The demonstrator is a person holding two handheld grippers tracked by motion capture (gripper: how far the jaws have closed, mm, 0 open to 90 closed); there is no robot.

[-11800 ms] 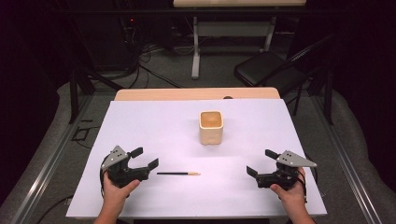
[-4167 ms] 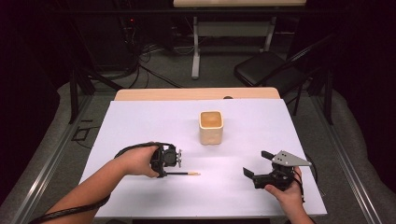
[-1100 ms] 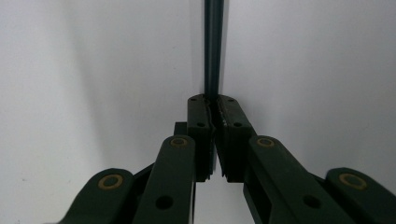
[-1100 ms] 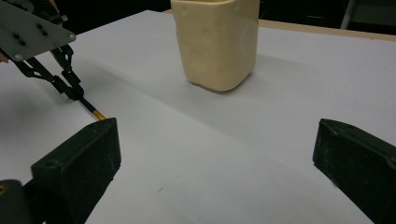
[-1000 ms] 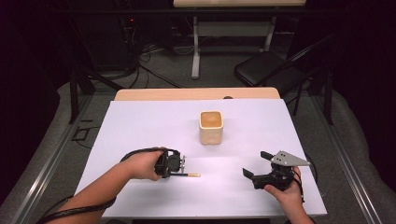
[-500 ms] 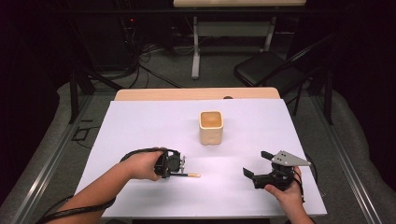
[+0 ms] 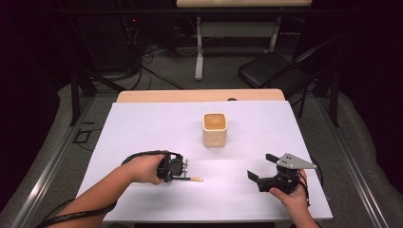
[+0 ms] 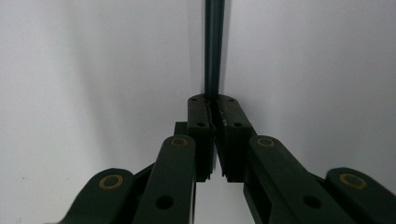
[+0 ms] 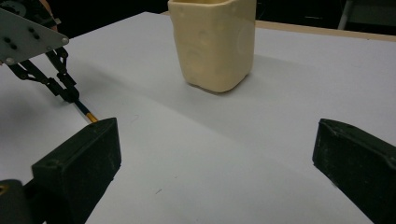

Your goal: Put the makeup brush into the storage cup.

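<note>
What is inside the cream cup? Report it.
From above, the cream cup shows a tan, smooth inside with no object sticking out. Its bottom is hard to make out. The pencil lies on the table, clamped by the left gripper.

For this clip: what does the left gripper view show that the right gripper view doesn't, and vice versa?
Left gripper view: the left gripper close up, jaws shut on the dark pencil, which runs straight away from the jaws.

Right gripper view: the cream cup standing upright, and the right gripper with jaws wide open, nothing between them.

Shared: the pencil, the left gripper's jaw tips and the white table cover.
</note>
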